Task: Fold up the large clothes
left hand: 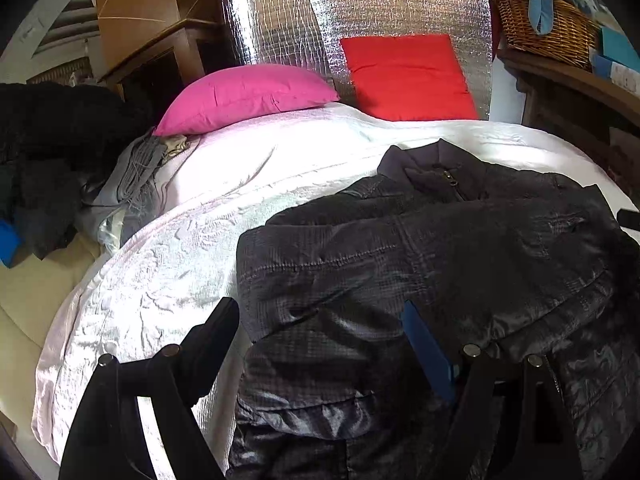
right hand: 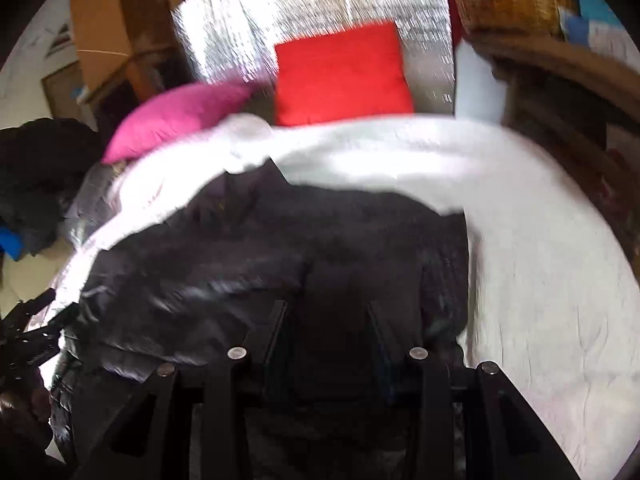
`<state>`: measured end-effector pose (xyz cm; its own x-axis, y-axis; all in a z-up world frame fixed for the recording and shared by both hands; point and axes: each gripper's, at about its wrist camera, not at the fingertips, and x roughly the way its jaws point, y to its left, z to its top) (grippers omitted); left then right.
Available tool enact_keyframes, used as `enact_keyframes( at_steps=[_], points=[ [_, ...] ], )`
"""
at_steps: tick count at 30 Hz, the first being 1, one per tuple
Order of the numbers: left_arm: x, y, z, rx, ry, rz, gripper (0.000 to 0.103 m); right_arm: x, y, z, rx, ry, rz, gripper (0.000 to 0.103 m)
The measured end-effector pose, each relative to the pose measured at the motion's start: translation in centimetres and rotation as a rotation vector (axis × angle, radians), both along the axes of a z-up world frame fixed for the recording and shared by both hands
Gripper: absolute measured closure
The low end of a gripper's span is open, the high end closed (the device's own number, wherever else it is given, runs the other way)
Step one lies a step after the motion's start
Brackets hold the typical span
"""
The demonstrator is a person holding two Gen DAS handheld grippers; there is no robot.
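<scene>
No legible writing is seen. The left gripper [left hand: 320, 320] is spread wide over the jacket [left hand: 460, 248]. The right gripper [right hand: 326, 312] is parted above the jacket [right hand: 280, 248], nothing grasped.

The dark jacket [left hand: 440, 248] serves as the landmark on the bed [left hand: 168, 280]. Left of the jacket, bare white bedspread gives open passage as far as the bed's edge. Beyond its collar, more free bedspread runs to the pink pillow [left hand: 248, 94] and red cushion [left hand: 406, 76], which block the head end. Far left, a heap of dark clothes [left hand: 52, 152] crowds the side. Right of the jacket, wooden furniture [left hand: 576, 92] bearing a wicker basket [left hand: 548, 28] closes things off.
</scene>
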<state>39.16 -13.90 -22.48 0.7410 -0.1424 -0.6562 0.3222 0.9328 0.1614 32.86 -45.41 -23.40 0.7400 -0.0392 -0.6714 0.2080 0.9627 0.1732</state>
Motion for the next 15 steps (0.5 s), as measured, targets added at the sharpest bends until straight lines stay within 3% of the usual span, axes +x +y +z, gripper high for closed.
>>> enact_keyframes(
  at_steps=[2, 7, 13, 15],
  points=[
    [0.2, -0.3, 0.0, 0.005, -0.003, -0.004, 0.019, 0.7, 0.9, -0.3, 0.017, 0.005, 0.039, 0.059],
    [0.6, -0.9, -0.6, 0.023, 0.002, -0.016, 0.019, 3.6, 2.9, -3.8, -0.025, 0.166, 0.085, 0.058],
    [1.1, -1.1, -1.2, 0.033, 0.018, -0.008, 0.019, 2.2, 1.1, -2.9, 0.013, 0.091, 0.076, 0.058],
    [1.1, -1.1, -1.2, 0.035, 0.016, -0.006, 0.019, 1.2, -0.2, -2.3, 0.005, 0.058, 0.029, 0.051]
  ],
)
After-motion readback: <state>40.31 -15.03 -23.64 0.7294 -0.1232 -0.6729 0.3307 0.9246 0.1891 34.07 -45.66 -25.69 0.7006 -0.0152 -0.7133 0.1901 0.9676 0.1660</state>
